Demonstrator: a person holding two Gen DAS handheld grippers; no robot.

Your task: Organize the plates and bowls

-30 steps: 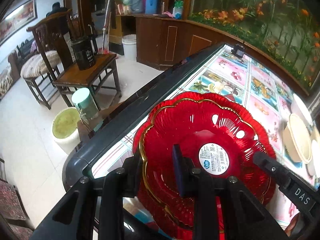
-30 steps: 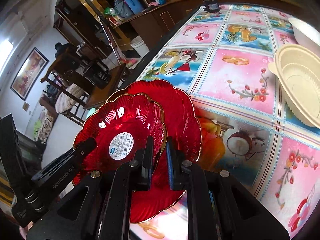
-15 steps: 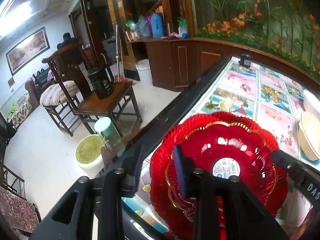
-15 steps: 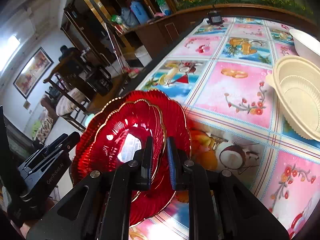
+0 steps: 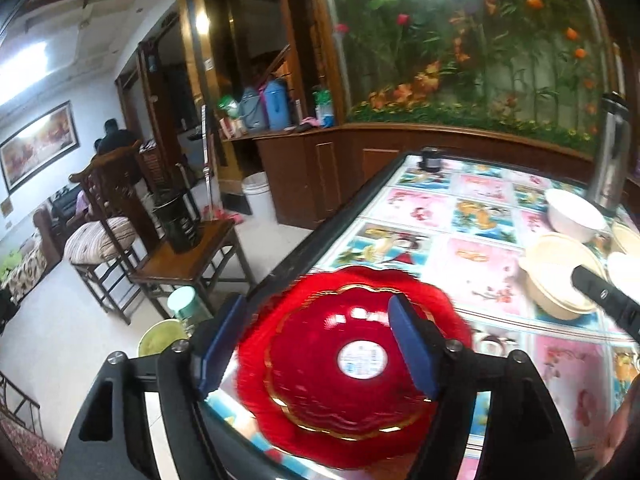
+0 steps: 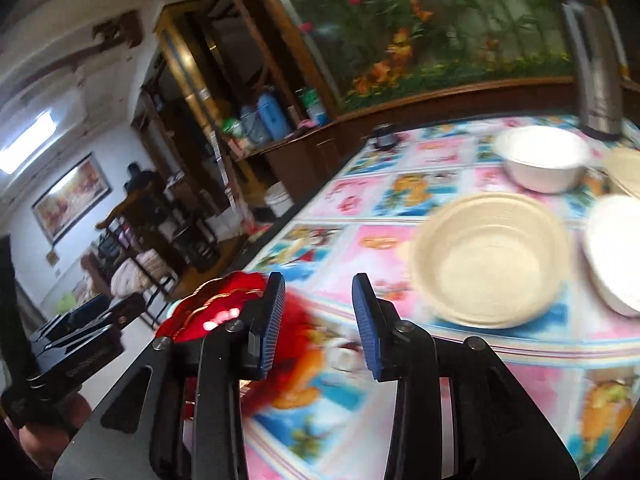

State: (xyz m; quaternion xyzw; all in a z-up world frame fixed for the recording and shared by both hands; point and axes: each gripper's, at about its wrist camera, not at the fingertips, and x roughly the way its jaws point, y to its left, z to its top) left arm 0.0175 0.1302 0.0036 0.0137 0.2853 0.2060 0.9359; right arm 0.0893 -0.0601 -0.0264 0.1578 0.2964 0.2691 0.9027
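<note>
Red plates point(image 5: 344, 356): 2, nested, at near-left counter point(image 5: 476, 276) edge – done. Left hand-held gripper point(image 5: 316, 344) & right hand-held gripper point(image 6: 318, 320): jaws just opened, released, empty. Cream bowl point(image 6: 488, 260), white bowls point(image 6: 544, 164): apart, unstacked – pending.

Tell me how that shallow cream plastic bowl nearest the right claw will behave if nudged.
The shallow cream plastic bowl looks thin-walled and empty, so it is probably light and would slide on the glossy patterned tablecloth rather than tip. Its wide, low shape suggests that it is stable, though probably flexible at the rim.
</note>
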